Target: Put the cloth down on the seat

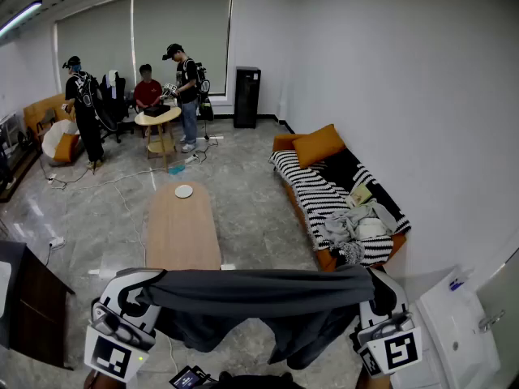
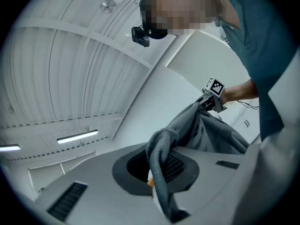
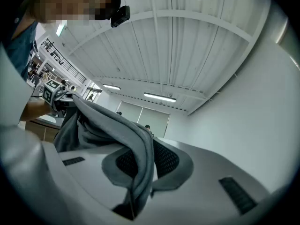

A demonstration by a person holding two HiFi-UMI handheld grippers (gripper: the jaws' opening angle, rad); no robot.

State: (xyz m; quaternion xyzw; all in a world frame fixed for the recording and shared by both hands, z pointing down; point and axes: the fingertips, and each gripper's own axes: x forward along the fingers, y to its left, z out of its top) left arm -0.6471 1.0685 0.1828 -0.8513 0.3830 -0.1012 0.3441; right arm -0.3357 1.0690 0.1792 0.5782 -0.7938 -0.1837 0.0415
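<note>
While we hold the dark grey cloth (image 1: 259, 288) stretched level between both hands at the near edge of the scene, the left gripper (image 1: 150, 288) has its jaws pressed fully together on the cloth's left end. A rolled edge loops up above the grip and drops back down into it. The right gripper (image 1: 369, 286) is clamped on the right end, its jaws kept slightly apart by a thick fold of fabric that rises out of the gap and drapes away to the left. Between the two grips the top edge runs taut, and the rest hangs in loose folds beneath. The cloth is in the air, well apart from the black-and-white striped sofa (image 1: 312, 189) against the right wall. That sofa has an orange cushion (image 1: 318, 144) at its far end and a heap of pale garments (image 1: 357, 224) at its near end. A long wooden table (image 1: 182, 229) lies left of the sofa.
</note>
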